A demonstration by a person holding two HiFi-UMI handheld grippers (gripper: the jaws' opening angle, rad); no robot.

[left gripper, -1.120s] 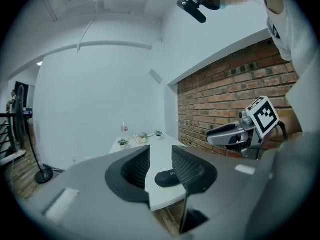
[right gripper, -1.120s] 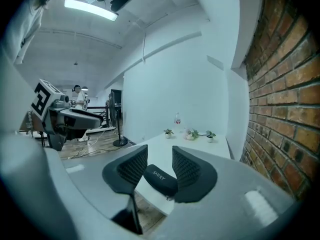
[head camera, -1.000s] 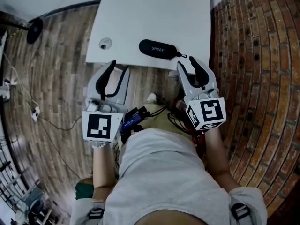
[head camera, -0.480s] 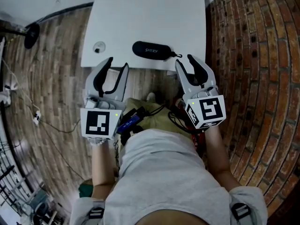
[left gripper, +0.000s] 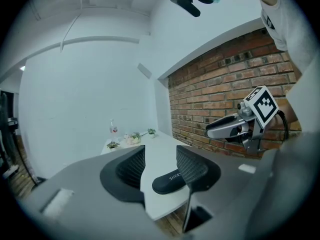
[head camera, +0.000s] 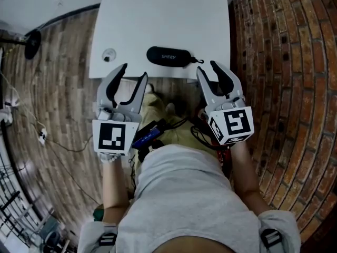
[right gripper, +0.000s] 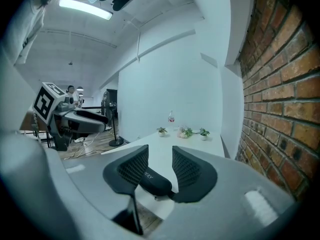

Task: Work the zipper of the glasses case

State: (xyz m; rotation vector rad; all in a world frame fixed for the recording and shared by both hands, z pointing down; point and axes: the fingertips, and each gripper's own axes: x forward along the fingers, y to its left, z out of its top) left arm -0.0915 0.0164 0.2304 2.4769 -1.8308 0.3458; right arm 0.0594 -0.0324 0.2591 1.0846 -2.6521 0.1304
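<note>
— White table [head camera: 158, 25], brick wall [head camera: 284, 62] on one side, plank floor [head camera: 52, 99] on the other. Where's the case?

— The black glasses case [head camera: 168, 56] lies near the table's front edge. It is long and oval, with pale lettering on top. Its zipper pull [head camera: 199, 61] juts from the end nearer the right gripper [head camera: 208, 68].

— And the tongs?

— The left gripper [head camera: 133, 71] has just been opening; its jaws stand apart with nothing between them. The right gripper's jaws are parted too, and empty. Both are off the case.

— Anything hidden?

— The head view cuts off the table's far end; the gripper views show small potted plants [left gripper: 135, 135] there. In those views a jaw covers part of the case. I can't make out the zipper teeth or the small round thing [head camera: 109, 54] near the left corner.
</note>
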